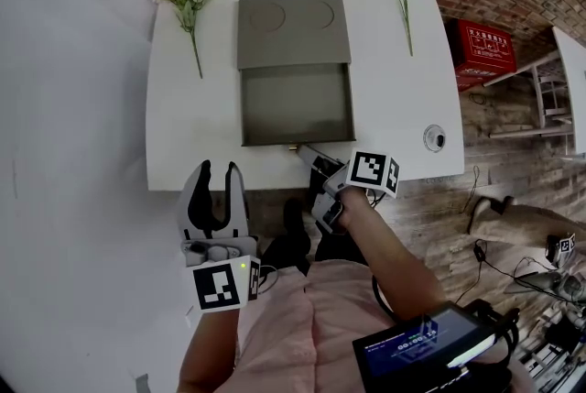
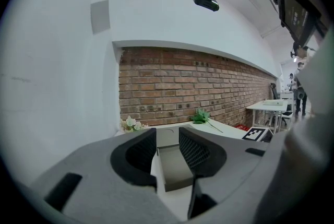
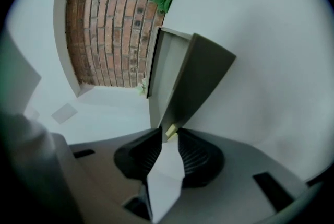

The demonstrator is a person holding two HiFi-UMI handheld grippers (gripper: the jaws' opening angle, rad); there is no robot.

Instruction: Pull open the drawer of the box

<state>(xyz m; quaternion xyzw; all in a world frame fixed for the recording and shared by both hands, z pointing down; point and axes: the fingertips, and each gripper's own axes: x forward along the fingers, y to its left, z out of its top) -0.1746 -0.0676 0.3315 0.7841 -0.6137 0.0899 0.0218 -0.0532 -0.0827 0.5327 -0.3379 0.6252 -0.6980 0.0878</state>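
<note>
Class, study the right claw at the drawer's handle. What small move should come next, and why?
Probably back the right claw straight off the handle. The drawer already stands well out of the box, reaching near the front edge of the table. The claw's jaws also stand slightly apart round the handle rather than pinching it, so the pull looks finished.

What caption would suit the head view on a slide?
Open drawer of the grey box on a white table; right gripper at its front tab, left gripper held back.
</note>
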